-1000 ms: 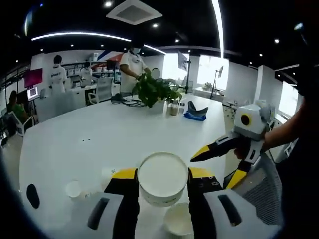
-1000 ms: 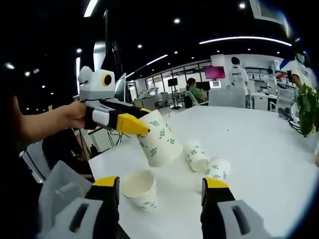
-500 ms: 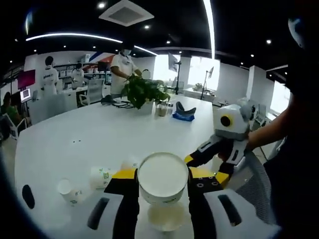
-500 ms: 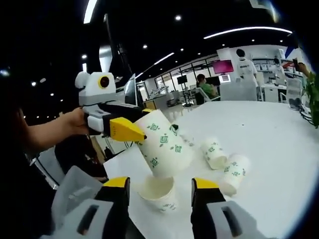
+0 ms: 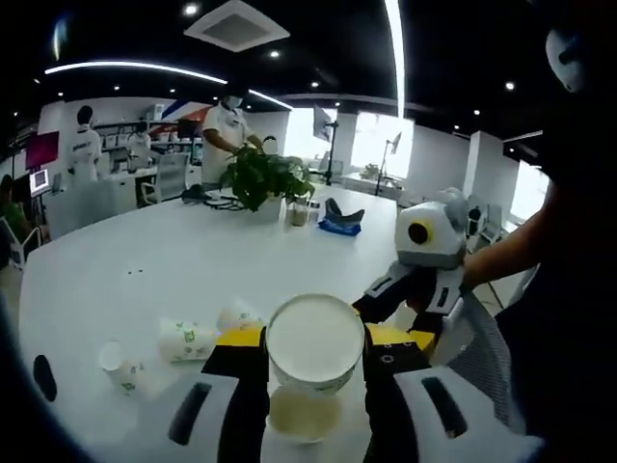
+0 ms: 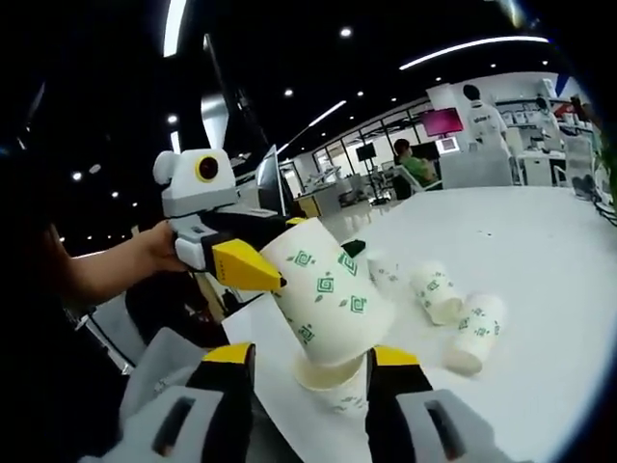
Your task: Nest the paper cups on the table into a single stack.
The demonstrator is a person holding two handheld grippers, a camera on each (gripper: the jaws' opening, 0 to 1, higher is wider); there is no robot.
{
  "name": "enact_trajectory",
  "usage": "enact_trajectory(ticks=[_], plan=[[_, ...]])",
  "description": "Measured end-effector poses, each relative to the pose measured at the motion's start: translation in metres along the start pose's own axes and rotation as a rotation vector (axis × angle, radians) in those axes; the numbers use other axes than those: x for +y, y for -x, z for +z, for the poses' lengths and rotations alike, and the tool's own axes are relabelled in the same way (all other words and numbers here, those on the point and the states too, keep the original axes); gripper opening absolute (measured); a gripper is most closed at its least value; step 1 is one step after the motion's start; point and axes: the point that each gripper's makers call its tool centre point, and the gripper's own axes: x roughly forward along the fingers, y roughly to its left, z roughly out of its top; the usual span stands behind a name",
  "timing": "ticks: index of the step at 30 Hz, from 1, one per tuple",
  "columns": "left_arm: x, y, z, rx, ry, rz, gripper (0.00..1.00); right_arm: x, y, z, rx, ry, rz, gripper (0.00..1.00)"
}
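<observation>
In the left gripper view, three loose cups lie on their sides on the white table, left of the left gripper: a small one farthest left, then a printed one, then one partly hidden behind the gripper's left jaw. The left gripper is closed on the held cup, its yellow-tipped jaws pressing the rim from both sides, and the cup's white open mouth faces the camera. Directly below the held cup, an upright cup stands on the table between the jaws; whether the two cups touch cannot be told. To the right of the held cup, the right gripper reaches in, held by a hand, its tips hidden behind the cup. In the right gripper view, the left gripper comes in from the left, carrying the held cup tilted, bottom down, over the upright cup, most of which it covers. The right gripper has its jaws parted on either side of the upright cup; contact cannot be made out. Right of them lie the loose cups.
</observation>
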Motion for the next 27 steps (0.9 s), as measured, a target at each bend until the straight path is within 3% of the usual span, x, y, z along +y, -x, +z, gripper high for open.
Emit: enact_trajectory(ticks=[11,19,27], plan=[[-0.003,0.019,-0.020,0.026,0.040,-0.058,0.36,0.008,0.009,0.016,-0.066,-0.057,0.080,0.38],[-0.012,0.022,-0.040,0.100,0.006,-0.082,0.36,0.009,0.008,0.015,-0.058,-0.055,0.089,0.34],[-0.021,0.023,-0.049,0.123,0.007,-0.133,0.36,0.010,0.014,0.021,-0.084,-0.086,0.113,0.27]])
